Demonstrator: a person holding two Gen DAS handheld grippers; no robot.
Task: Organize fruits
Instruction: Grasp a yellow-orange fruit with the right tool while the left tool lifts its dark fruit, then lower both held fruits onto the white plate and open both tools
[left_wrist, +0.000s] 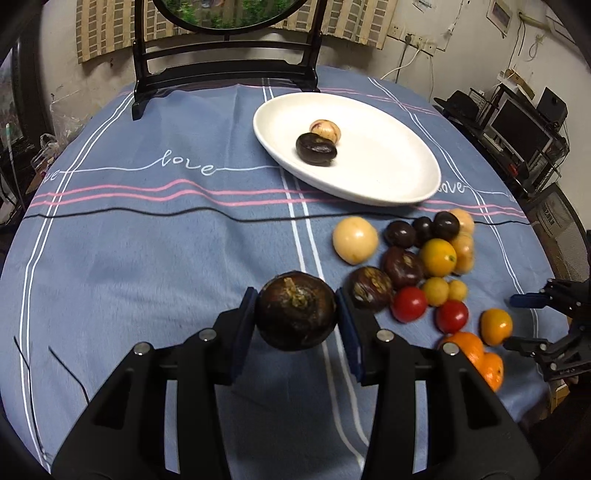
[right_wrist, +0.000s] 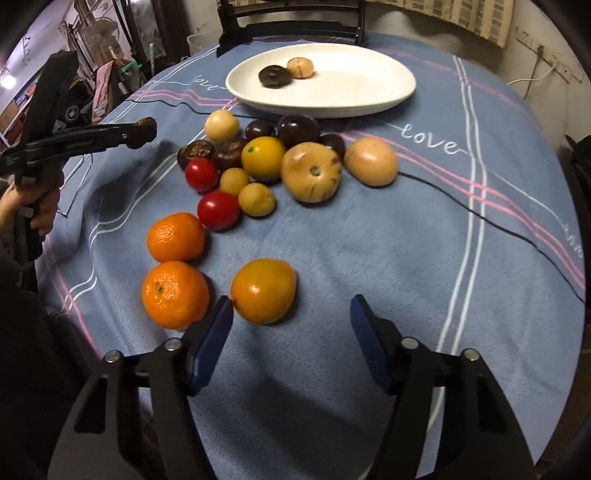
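Observation:
My left gripper (left_wrist: 296, 315) is shut on a dark brown round fruit (left_wrist: 295, 310) and holds it above the blue cloth, left of the fruit pile. It also shows in the right wrist view (right_wrist: 142, 133). A white oval plate (left_wrist: 388, 184) lies beyond, holding one dark fruit (left_wrist: 316, 147) and one pale fruit (left_wrist: 325, 129). My right gripper (right_wrist: 291, 308) is open over the cloth; an orange-yellow fruit (right_wrist: 264, 290) lies just beyond its left finger, touching neither. Two oranges (right_wrist: 175, 293) lie to its left.
The pile (right_wrist: 266, 162) holds dark, pale, yellow and red fruits between the grippers and the plate. A black cord (left_wrist: 147, 212) crosses the round table. A dark wooden stand (left_wrist: 225, 70) is at the far edge. Shelves and clutter surround the table.

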